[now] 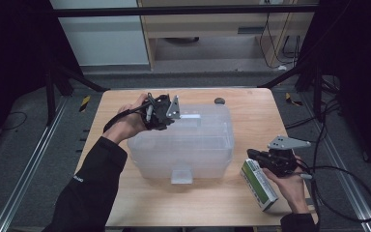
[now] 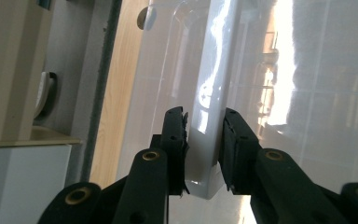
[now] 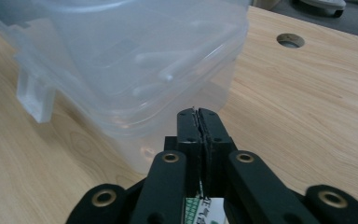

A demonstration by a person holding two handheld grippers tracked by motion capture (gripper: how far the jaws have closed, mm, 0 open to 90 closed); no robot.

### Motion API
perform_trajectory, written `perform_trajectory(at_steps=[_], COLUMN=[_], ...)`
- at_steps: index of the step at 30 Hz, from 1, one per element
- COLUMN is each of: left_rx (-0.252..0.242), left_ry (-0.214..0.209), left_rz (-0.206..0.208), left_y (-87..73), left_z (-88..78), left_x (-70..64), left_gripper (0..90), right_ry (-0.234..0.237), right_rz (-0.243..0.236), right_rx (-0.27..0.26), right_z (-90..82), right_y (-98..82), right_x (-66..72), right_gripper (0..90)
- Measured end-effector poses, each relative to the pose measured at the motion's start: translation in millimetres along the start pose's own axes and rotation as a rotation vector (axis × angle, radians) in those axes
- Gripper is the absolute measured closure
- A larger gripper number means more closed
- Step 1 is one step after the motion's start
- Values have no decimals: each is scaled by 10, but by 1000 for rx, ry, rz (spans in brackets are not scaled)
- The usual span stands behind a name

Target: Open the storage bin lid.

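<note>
Left gripper (image 1: 170, 114): in the high view, at about ten o'clock on the table, it sits at the far-left corner of the large translucent plastic storage box with its clear lid (image 1: 183, 142); the jaws stand partly apart and clamp a lid tab, probably to steady the box or lift the lid.
Right gripper (image 1: 256, 157): at four o'clock, the jaws are together, tips over the top end of a small green-and-white cardboard carton (image 1: 258, 186) lying flat just right of the box; whether the carton is pinched cannot be told here.
Light wooden table (image 1: 251, 111): bare at twelve o'clock except a small round hole; the box fills the middle.

Left gripper view: the two black pads (image 2: 175, 140) press either side of a white translucent tab (image 2: 205, 140) of the lid, so the grip is on the lid, not the wall.
Reason, judged: holding the lid keeps the box ready to be opened for the carton.

Right gripper view: the gripper (image 3: 198, 116) has its jaws fully together with nothing visible between the tips; the carton's green print (image 3: 205, 207) shows at six o'clock beneath them, the box at eleven o'clock.
Reason, judged: the closed jaws hover by the carton, ready to pick it up or nudge it.
</note>
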State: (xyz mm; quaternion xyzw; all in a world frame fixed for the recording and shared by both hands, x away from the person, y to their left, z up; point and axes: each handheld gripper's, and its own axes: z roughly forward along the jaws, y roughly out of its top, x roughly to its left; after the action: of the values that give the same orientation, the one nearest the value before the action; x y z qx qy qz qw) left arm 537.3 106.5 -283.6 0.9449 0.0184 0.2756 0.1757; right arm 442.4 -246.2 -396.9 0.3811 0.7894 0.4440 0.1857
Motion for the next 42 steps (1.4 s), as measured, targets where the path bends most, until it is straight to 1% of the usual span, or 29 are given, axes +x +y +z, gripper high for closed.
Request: perform_trajectory(at_steps=[2, 5, 7, 8, 10, 16, 17, 21, 22, 23, 24, 28, 29, 30, 34, 35, 36, 39, 42], left_rx=[-1, -5, -10, -14, -16, -12, -14, -12, -11, -10, -11, -18, -21, -22, -11, -11, -10, -6, -6], left_ry=[-5, 0, -2, -4, -7, -7, -9, -4, -6, -3, -4, 0, -2, -1, 8, 8, 12, 15, 15], left_rz=[-4, -7, -11, -20, -20, -18, -24, -23, -32, -24, -31, -37, -46, -45, -46, -54, -49, -57, -64], left_y=[-1, -1, -7, -11, -11, -1, 0, 9, 12, 14, 15, 10, 8, 8, 30, 30, 32, 41, 44], left_z=[0, -2, -3, -4, -5, -11, -11, -16, -16, -17, -17, -17, -16, -16, -17, -16, -16, -14, -11], left_x=[11, 30, 43, 49, 55, 92, 104, 142, 151, 161, 170, 210, 221, 232, 261, 265, 280, 307, 327], left_gripper=[724, 723, 721, 720, 720, 718, 718, 715, 714, 714, 714, 710, 709, 708, 707, 706, 705, 703, 701], right_ry=[10, 29, 40, 46, 59, 71, 70, 76, 78, 79, 79, 78, 77, 79, 82, 82, 79, 82, 93], right_rz=[-4, -1, -8, -6, -2, -1, -11, -17, -17, -12, -16, -19, -16, -14, -17, -19, -20, -17, -18], right_rx=[3, 5, 2, 1, -7, -6, -9, -7, -4, -1, 0, 6, 8, 8, 10, 12, 12, 12, 9], right_z=[5, 9, 14, 15, 23, 53, 62, 96, 104, 107, 114, 136, 140, 146, 169, 177, 184, 213, 248], right_y=[11, 28, 43, 46, 50, 53, 56, 59, 58, 57, 55, 50, 49, 48, 44, 43, 41, 36, 42], right_x=[20, 50, 75, 84, 94, 121, 126, 151, 152, 157, 156, 163, 165, 166, 172, 174, 176, 180, 188], right_gripper=[900, 900, 900, 900, 900, 900, 900, 900, 900, 900, 900, 900, 900, 900, 900, 900, 900, 900, 900])
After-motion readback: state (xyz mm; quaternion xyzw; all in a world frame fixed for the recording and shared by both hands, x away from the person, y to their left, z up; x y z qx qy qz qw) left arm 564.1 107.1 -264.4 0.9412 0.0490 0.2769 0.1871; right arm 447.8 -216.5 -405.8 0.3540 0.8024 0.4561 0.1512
